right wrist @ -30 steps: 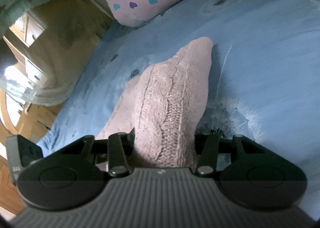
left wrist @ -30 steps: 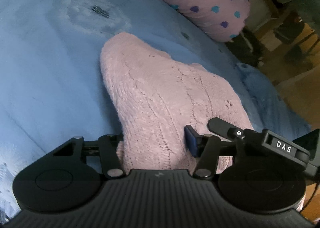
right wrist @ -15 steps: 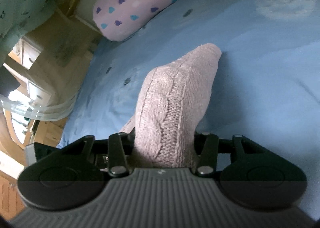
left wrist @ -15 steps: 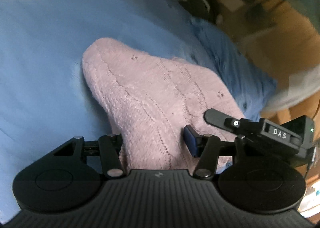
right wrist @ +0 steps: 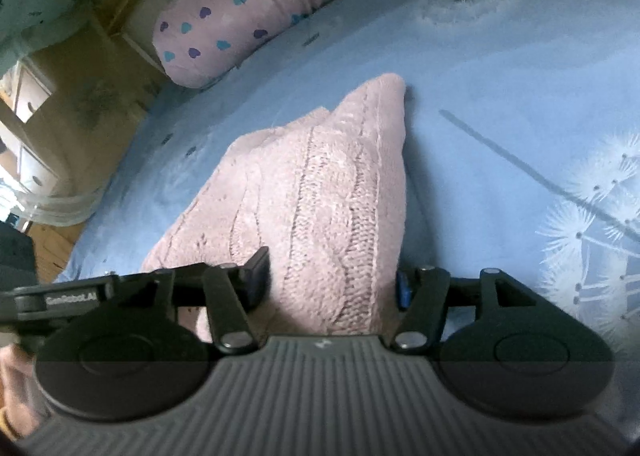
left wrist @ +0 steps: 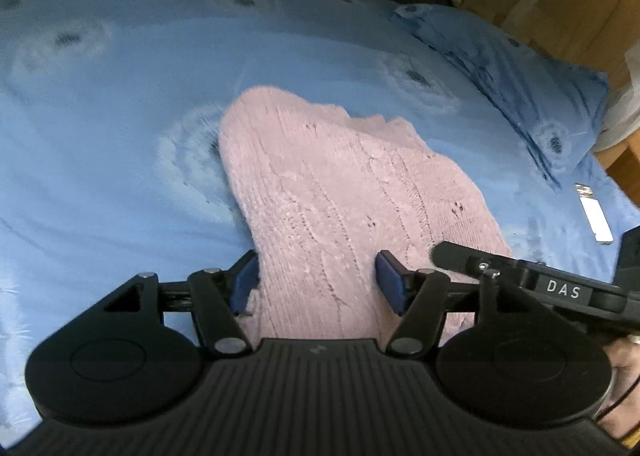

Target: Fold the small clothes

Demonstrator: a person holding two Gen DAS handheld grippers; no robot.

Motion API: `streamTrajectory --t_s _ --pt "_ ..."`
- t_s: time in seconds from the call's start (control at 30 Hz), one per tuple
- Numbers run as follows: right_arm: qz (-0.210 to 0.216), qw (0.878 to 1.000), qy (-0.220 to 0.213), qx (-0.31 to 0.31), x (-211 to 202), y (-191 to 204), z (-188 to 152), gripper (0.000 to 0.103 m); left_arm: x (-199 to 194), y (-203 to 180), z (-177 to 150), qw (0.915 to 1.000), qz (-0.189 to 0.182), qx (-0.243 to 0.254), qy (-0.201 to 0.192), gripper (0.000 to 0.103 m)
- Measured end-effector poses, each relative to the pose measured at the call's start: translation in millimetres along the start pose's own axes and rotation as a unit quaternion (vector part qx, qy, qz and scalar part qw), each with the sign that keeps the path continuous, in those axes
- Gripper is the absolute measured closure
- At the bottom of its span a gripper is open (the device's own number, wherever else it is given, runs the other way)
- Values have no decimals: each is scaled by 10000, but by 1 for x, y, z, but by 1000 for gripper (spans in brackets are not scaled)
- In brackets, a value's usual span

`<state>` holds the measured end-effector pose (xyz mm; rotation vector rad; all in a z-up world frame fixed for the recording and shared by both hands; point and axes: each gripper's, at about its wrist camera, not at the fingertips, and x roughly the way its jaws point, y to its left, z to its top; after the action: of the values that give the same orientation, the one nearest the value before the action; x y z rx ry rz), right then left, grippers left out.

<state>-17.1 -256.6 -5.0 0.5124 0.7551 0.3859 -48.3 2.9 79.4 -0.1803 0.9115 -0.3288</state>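
A small pink cable-knit garment (left wrist: 340,191) lies on the blue bedsheet (left wrist: 100,135), its near end raised between the two grippers. My left gripper (left wrist: 316,280) holds one near corner, its blue pads at either side of the bunched knit. My right gripper (right wrist: 332,284) holds the other near corner of the garment (right wrist: 320,195) in the same way. The far end rests on the sheet. The right gripper's body (left wrist: 560,288) shows at the right of the left wrist view, close beside the left one.
A pink pillow with coloured hearts (right wrist: 260,7) lies at the far edge of the bed. A blue pillow (left wrist: 520,67) sits at the right. A small white object (left wrist: 596,211) lies near the bed's right edge. Wooden furniture (right wrist: 32,103) stands beyond the bed.
Both grippers have swung with the garment, so the view has turned across the bed. More of the knit now lies spread on the sheet, and the pads stand wider around it.
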Motion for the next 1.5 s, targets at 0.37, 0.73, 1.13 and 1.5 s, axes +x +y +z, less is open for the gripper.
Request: streamTrajectory --t_s 0.37,0.73,1.13,1.5 --pt "-507 9862 -1029 -1196 -60 22 -23 84 -38 -6 -35 9925 1087 488 -258 34" --pt "-810 9692 -926 -2133 -42 37 -53 84 -36 4 -53 9928 1071 9 -533 30" --pt "-771 9655 -1255 -2147 -78 47 -77 26 -59 -26 -95 9898 1244 34 -694 5" --pt "-1275 9641 -774 -2196 -59 32 -97 26 -23 -30 -121 9840 1762 126 -247 0"
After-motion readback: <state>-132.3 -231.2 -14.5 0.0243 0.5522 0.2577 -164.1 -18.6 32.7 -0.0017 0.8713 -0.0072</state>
